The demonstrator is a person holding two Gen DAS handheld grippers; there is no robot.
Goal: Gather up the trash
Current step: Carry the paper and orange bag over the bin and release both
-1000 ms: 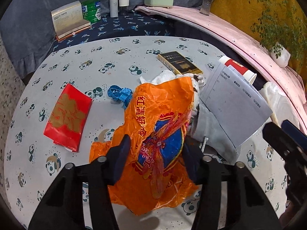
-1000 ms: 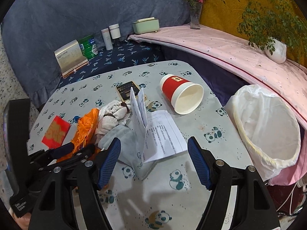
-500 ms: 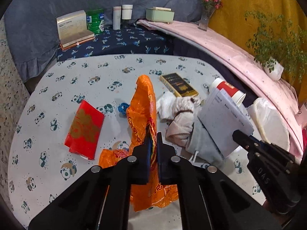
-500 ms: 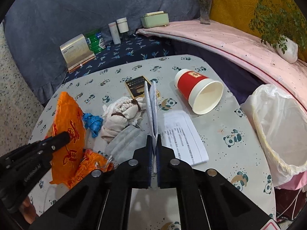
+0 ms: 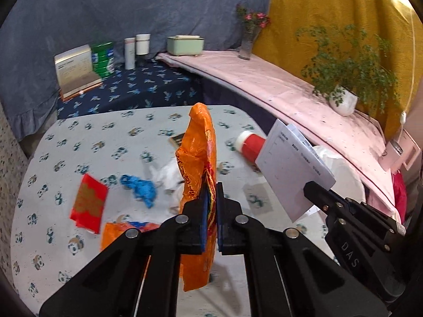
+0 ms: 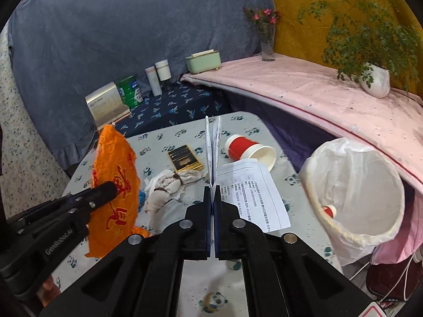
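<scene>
Left wrist view: the orange bag (image 5: pixel 198 155) stands on edge between the closed jaws of the left gripper (image 5: pixel 210 192), pinched near its middle. Its long axis runs up and down: the top rises above the fingertips and the lower end hangs free over the table (image 5: pixel 79 137). The broad printed face turns sideways, so only a thin profile shows here; the right wrist view shows that face (image 6: pixel 116 187) full on, upright, with red lettering.

Another orange scrap (image 5: pixel 116 233) lies on the cloth just left of the gripper. Beyond it lie a blue wad (image 5: pixel 140 187), a red packet (image 5: pixel 88 202) and a pale rag (image 6: pixel 169 185), all flat on the table.

The right gripper (image 6: pixel 212 189) is clamped shut on a folded paper (image 6: pixel 212 148), held edge-on and upright, its long side pointing up and away; a loose leaf (image 6: pixel 251 192) of it fans out flat to the right. In the left wrist view the same paper (image 5: pixel 293 169) tilts up from that gripper (image 5: pixel 308 186), clear of the table.

Behind the paper a red cup (image 6: pixel 248 152) lies on its side, mouth toward the bin. A dark box (image 6: pixel 185 158) lies flat near the rag. The white-lined bin (image 6: pixel 357 185) stands just off the table's right edge, with a small red cup (image 6: pixel 327 210) inside.
</scene>
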